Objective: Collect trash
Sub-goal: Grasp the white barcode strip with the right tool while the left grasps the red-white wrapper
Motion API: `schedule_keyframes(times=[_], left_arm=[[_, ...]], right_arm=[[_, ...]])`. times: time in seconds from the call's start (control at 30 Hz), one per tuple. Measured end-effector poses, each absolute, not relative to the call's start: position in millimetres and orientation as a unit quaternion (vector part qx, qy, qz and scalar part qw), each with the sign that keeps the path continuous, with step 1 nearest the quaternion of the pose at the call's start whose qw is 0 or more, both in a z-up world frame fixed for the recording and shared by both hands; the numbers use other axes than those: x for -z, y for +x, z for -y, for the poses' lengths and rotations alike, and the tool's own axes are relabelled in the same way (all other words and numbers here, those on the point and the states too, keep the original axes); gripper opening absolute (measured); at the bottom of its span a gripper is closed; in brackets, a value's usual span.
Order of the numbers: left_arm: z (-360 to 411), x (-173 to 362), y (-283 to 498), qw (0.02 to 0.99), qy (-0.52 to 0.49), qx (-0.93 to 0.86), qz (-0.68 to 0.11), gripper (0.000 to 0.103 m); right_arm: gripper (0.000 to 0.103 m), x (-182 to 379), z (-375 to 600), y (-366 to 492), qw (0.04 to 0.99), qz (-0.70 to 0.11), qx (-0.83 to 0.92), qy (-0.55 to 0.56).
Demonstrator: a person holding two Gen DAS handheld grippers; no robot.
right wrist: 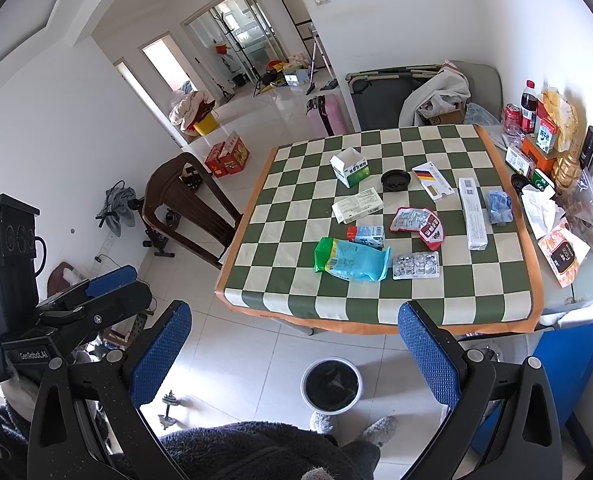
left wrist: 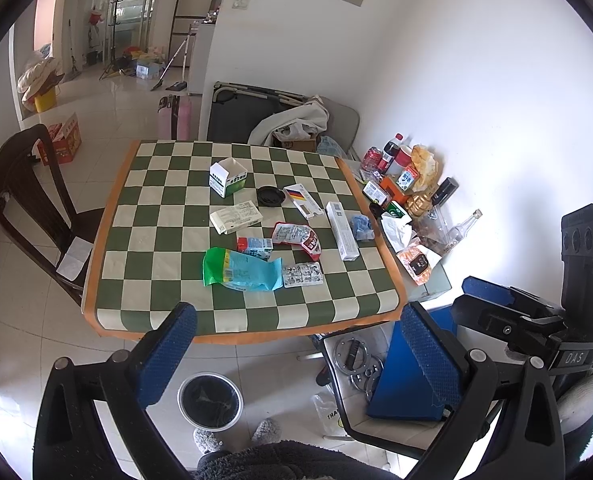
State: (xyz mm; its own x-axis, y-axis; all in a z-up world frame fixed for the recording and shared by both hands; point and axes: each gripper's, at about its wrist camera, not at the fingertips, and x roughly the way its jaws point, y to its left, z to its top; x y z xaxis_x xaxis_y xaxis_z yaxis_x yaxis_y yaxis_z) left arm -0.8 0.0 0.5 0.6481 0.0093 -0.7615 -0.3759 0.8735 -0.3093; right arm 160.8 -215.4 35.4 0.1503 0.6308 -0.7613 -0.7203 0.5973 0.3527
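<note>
hovering high above the floor, both held back from the checkered table (left wrist: 112, 240), not yet reaching for anything. left gripper (left wrist: 296, 344) wide open with nothing between the blue pads (left wrist: 168, 356). right gripper (right wrist: 292, 344) wide open too, holding nothing.

lots of trash spread on the cloth: a green and blue snack bag (left wrist: 242, 270) closest to the near edge, a silver pill sheet (left wrist: 302, 274) just beside it, a red wrapper (left wrist: 298, 238) a bit further back, a long white box (left wrist: 341, 230) lying with its long side pointing away toward the far end, and an open white and green carton (left wrist: 228, 178) way at the back.

sitting on the floor below the near table edge, close to the slippers: a round bin with a black bag (left wrist: 210, 400).

seems best to start with the snack bag, lying ahead and a little left of the left gripper, long side going left to right. looks about as close to either gripper, so hard to pick. needs a reach forward and down, then a trip back to the bin.
</note>
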Motion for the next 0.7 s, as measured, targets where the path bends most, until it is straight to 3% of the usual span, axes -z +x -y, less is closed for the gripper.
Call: schedule_keyframes(times=[0.2, 0.37, 0.47, 0.7], left_arm=[[-3, -6, 12, 0.879, -0.221, -0.115, -0.406, 0.103], [2, 1, 43, 0.871, -0.14, -0.208, -0.424, 0.103], [-10, 27, 75, 0.851, -0.103, -0.248, -0.452, 0.103], [-64, 117, 150, 0.79, -0.2, -0.249, -0.523, 0.103]], right_arm=[[0.103, -35, 213, 158, 0.757, -0.477, -0.445, -0.042], [0.103, -33, 208, 162, 0.781, -0.48, -0.399, -0.017], [0.103, -23, 211, 180, 0.806, -0.488, -0.336, 0.01], [0.103, 44, 234, 255, 0.833, -0.516, -0.198, 0.027]])
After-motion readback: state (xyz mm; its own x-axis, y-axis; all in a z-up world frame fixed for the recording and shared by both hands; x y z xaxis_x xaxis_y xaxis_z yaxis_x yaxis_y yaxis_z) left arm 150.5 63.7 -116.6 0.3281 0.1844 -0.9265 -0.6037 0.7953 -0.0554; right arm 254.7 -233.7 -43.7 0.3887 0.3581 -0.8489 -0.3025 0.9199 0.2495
